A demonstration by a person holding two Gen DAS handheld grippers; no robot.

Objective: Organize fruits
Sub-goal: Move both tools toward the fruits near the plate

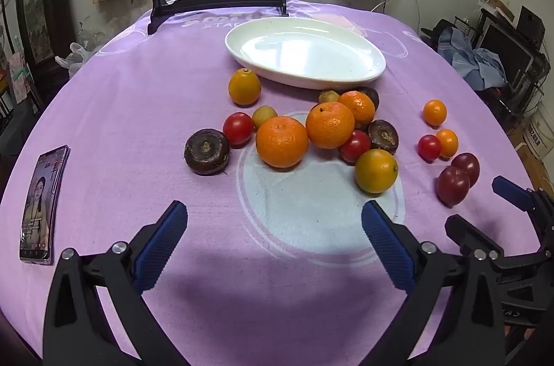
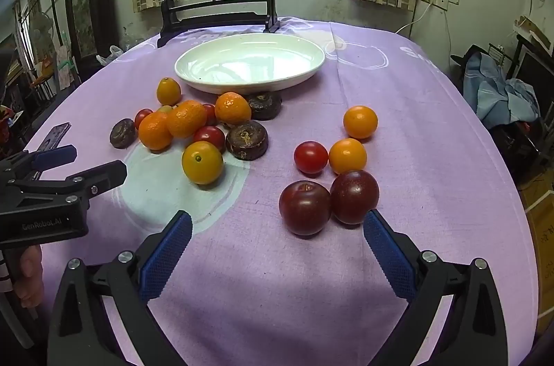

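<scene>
One white plate [image 1: 375, 63], fruits [image 1: 282, 141] beside it

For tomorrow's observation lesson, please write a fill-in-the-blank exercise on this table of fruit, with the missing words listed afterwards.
1. The oval white ceramic plate holds ____ fruit.
2. The tablecloth under the fruit is coloured ____.
3. The two dark red plums nearest the right gripper are ____ each other.
4. The jaws of the left gripper stand ____.

Missing words: no; purple; touching; open
</scene>
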